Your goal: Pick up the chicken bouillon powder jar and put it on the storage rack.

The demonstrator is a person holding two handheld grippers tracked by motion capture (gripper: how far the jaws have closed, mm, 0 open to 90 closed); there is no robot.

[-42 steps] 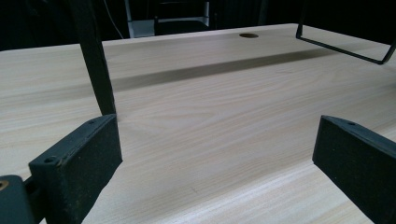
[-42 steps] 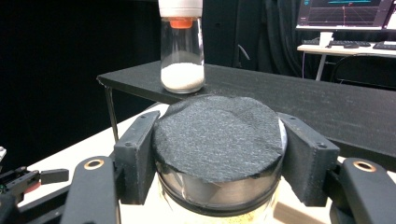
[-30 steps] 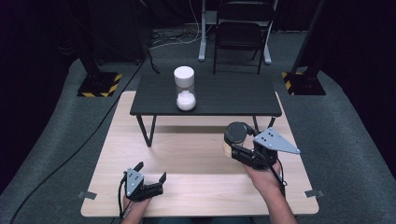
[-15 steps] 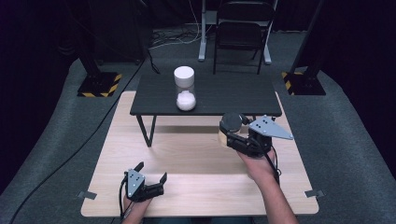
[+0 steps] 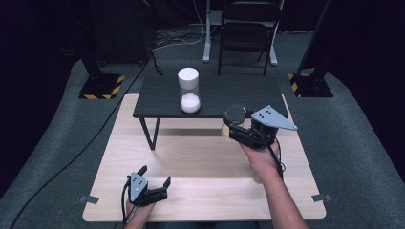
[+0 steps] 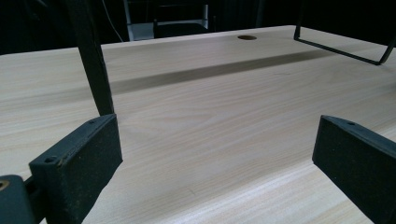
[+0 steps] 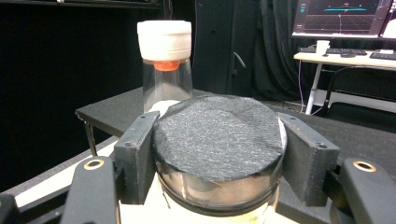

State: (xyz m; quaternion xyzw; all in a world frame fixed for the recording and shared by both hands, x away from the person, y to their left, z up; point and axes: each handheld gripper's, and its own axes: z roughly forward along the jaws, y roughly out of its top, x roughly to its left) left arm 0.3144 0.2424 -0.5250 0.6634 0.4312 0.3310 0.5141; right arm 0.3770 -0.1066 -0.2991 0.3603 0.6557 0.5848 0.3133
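Note:
My right gripper [image 5: 236,126] [image 7: 218,135] is shut on a round jar [image 5: 233,114] [image 7: 219,140] with a rough black top and a clear and cream body. It holds the jar in the air at the front right edge of the small black table [image 5: 248,93]. On that table stands a clear container [image 5: 189,90] [image 7: 164,70] with a white cap and white powder in its bottom, beyond and to the left of the jar. My left gripper [image 5: 154,183] rests low on the wooden table [image 5: 200,162] near the front edge, its jaws open [image 6: 219,163] around bare wood.
The black table's thin metal legs [image 5: 149,132] [image 6: 93,56] stand on the wooden top. A black chair [image 5: 246,36] and stand bases with yellow-black stripes [image 5: 101,86] are on the grey floor behind. A desk with a monitor [image 7: 345,18] appears far off.
My right gripper has carried the jar up and away from the person, toward the black table and slightly left. The left gripper has stayed where it was.

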